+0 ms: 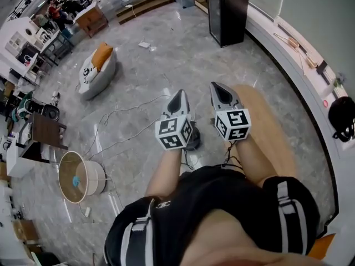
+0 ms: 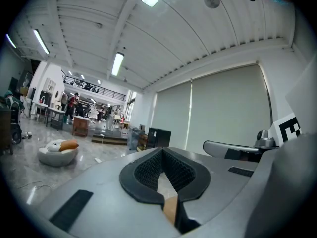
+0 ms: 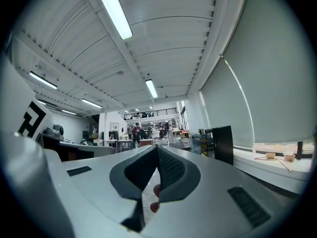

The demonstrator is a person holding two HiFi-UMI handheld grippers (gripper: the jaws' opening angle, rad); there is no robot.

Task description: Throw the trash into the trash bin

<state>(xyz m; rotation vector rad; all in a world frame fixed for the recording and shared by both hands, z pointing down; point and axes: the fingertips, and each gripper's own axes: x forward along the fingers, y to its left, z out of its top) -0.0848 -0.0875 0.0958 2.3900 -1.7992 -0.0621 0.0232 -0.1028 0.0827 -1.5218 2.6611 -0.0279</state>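
Both grippers are held level side by side in front of the person, above a grey marble floor (image 1: 166, 65). In the head view my left gripper (image 1: 178, 95) and my right gripper (image 1: 217, 86) each taper to a closed point with nothing in them. The left gripper view shows its dark pads (image 2: 148, 170) meeting at the tip (image 2: 162, 150), and in the right gripper view the tip (image 3: 156, 147) is closed too. A small white scrap (image 1: 144, 45) lies on the floor far ahead. At the lower left, a round, light basket-like bin (image 1: 77, 177) lies on its side.
A white beanbag with an orange cushion (image 1: 97, 68) sits ahead on the left. A black cabinet (image 1: 227, 10) stands ahead by the curved white ledge (image 1: 299, 76) on the right. Cables (image 1: 119, 126) trail over the floor. Desks and people fill the far left (image 1: 33, 32).
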